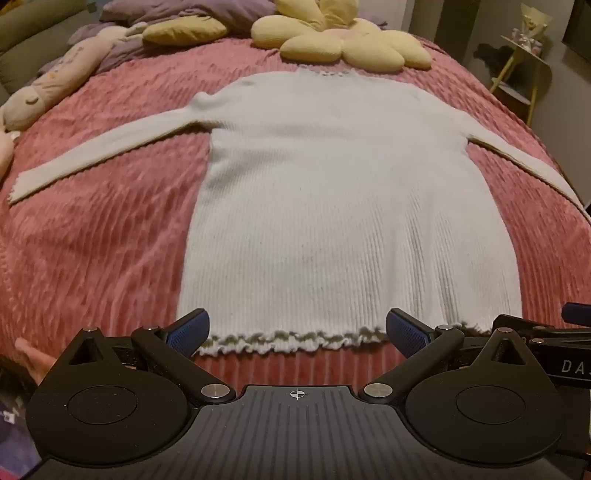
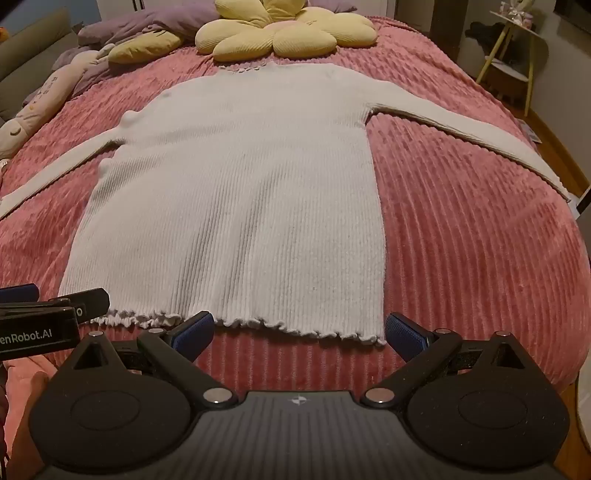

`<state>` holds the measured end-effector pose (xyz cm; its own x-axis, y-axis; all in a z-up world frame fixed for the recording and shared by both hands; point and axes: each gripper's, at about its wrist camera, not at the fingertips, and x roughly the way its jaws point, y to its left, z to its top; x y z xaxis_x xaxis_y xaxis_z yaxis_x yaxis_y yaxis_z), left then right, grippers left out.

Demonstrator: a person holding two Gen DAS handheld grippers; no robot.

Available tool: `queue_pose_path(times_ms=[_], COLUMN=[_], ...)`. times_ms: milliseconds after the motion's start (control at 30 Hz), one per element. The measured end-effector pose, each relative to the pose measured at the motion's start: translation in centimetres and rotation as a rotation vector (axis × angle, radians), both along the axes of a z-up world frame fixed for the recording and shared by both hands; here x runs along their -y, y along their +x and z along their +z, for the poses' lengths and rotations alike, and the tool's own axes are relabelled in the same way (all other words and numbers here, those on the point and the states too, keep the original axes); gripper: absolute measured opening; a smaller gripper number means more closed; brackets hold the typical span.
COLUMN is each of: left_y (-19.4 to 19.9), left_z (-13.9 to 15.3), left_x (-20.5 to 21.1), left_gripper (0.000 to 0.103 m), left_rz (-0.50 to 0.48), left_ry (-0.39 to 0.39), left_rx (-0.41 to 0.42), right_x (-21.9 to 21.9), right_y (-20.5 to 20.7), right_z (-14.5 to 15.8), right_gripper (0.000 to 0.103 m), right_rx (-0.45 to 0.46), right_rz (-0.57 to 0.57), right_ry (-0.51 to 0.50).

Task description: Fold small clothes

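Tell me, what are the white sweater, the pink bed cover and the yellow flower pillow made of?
The white sweater looks like soft ribbed knit, maybe wool or cotton; fine lines run down it and its hem is frilly. The pink bed cover seems a fuzzy plush fleece with wavy ridges that catch the light. The yellow flower pillow looks like stuffed ribbed fabric, puffy and matte.

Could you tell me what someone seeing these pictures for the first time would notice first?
A white ribbed sweater lies spread flat in the middle of a pink bedspread, both sleeves stretched out to the sides and its frilled hem nearest the cameras. Beyond its collar, at the head of the bed, sits a yellow flower-shaped cushion. In the foreground the left gripper and right gripper stand open at the hem, holding nothing.
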<state>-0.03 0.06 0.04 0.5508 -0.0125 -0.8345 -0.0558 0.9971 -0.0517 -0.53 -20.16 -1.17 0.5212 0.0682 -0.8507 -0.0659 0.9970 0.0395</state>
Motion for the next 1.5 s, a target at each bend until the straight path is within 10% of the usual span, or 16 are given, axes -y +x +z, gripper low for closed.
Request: queue_pose_path(times_ms=[1500], left_y=[0.18], left_z=[-0.54], left_x=[0.53], left_gripper=[0.103], left_rz=[-0.014], left_ry=[0.011], left_rx=[-0.042], right_x=[0.13], right_y=[0.48], right_z=[0.03], right_gripper=[0.099], right_rx=[0.004], right_rz=[-0.004], right_ry=[-0.003])
